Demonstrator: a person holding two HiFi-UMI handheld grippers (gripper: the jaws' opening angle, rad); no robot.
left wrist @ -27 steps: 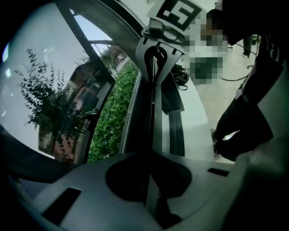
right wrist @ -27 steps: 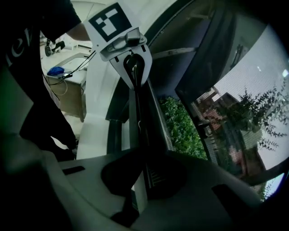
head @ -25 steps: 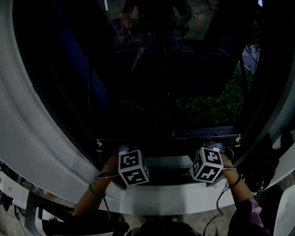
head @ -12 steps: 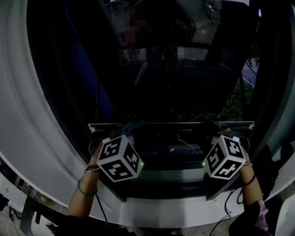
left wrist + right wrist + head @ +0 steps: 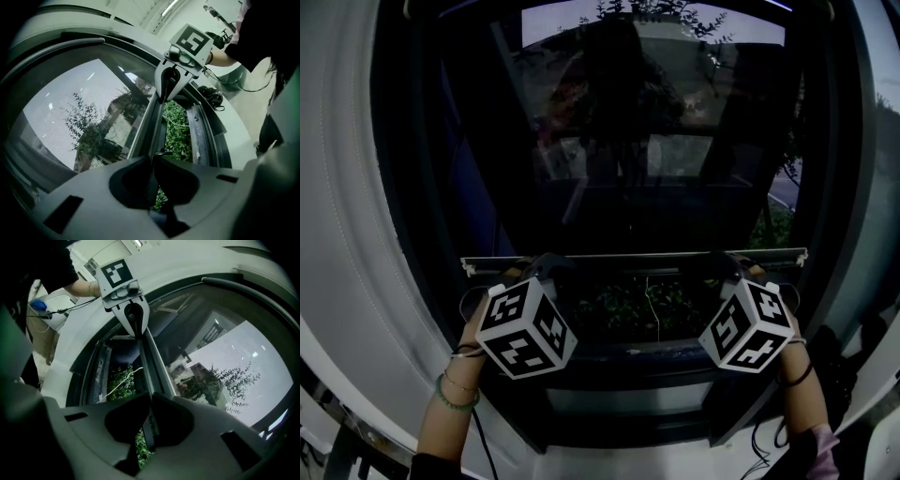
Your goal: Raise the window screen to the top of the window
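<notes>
The window screen (image 5: 628, 141) is a dark mesh with a thin pale bottom rail (image 5: 633, 255) across the middle of the window. My left gripper (image 5: 546, 267) is shut on the rail's left part and my right gripper (image 5: 722, 267) on its right part. In the left gripper view the rail (image 5: 152, 117) runs between the jaws of the left gripper (image 5: 152, 161), which have just been opening a little, to the right gripper (image 5: 165, 93) beyond. The right gripper view shows the right gripper (image 5: 150, 404) closed on the rail (image 5: 152, 362), with the mesh (image 5: 234, 366) at the right.
Green plants (image 5: 628, 309) and a white cord (image 5: 652, 305) show through the open gap under the rail. A white sill (image 5: 628, 398) lies below and a curved white wall (image 5: 347, 234) frames the window. A dark object (image 5: 848, 366) sits at the lower right.
Both grippers have risen together with the rail between them. The gap under the screen has widened, and plants show there.
</notes>
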